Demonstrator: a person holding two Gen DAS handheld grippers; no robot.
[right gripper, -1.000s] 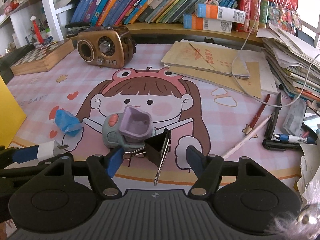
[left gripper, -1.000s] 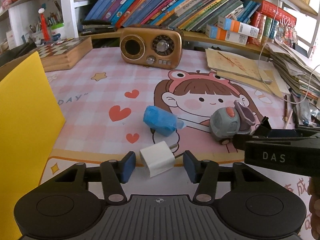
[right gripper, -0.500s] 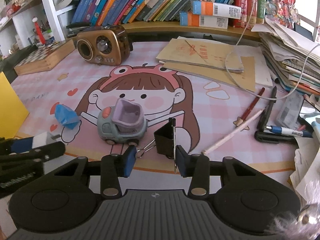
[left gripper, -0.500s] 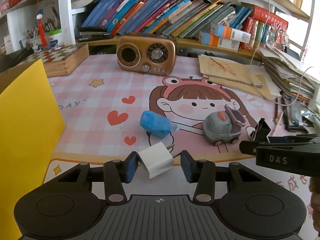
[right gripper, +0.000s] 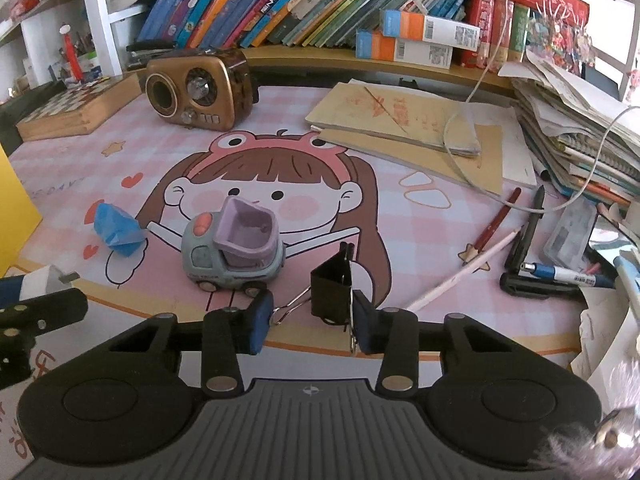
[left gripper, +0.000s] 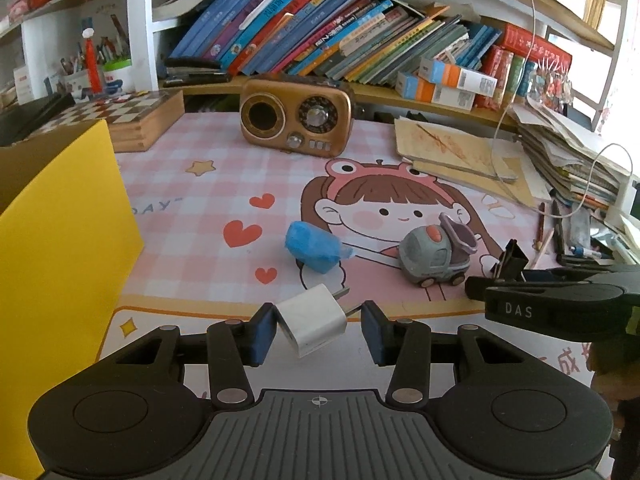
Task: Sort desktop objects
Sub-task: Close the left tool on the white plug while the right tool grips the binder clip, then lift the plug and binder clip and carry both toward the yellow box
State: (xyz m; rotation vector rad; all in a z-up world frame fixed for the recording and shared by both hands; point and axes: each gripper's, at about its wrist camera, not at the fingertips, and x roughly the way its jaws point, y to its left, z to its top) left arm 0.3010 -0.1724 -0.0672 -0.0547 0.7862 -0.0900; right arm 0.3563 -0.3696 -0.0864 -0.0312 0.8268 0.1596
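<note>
A white charger plug (left gripper: 312, 324) hangs tilted between the blue pads of my left gripper (left gripper: 319, 330), which is shut on it: its body is against the left pad and its prongs against the right pad. My right gripper (right gripper: 312, 322) is shut on a black binder clip (right gripper: 330, 292), with the wire handles pressed between the pads. In the left wrist view the clip (left gripper: 510, 260) sticks out of the right gripper at the far right. A grey and purple toy truck (right gripper: 232, 252) and a crumpled blue wrapper (right gripper: 116, 228) lie on the pink desk mat (left gripper: 192, 208).
A yellow box (left gripper: 60, 240) stands at the left edge. At the back are a brown radio (left gripper: 296, 120), a wooden chessboard box (left gripper: 132, 120) and a shelf of books. Notebooks (right gripper: 400, 120), a paper stack, a white cable and several pens (right gripper: 532, 232) crowd the right side.
The right gripper's jaws closed on the binder clip, which now stands upright between the pads. The left gripper rose and drew back slightly with the charger still in it.
</note>
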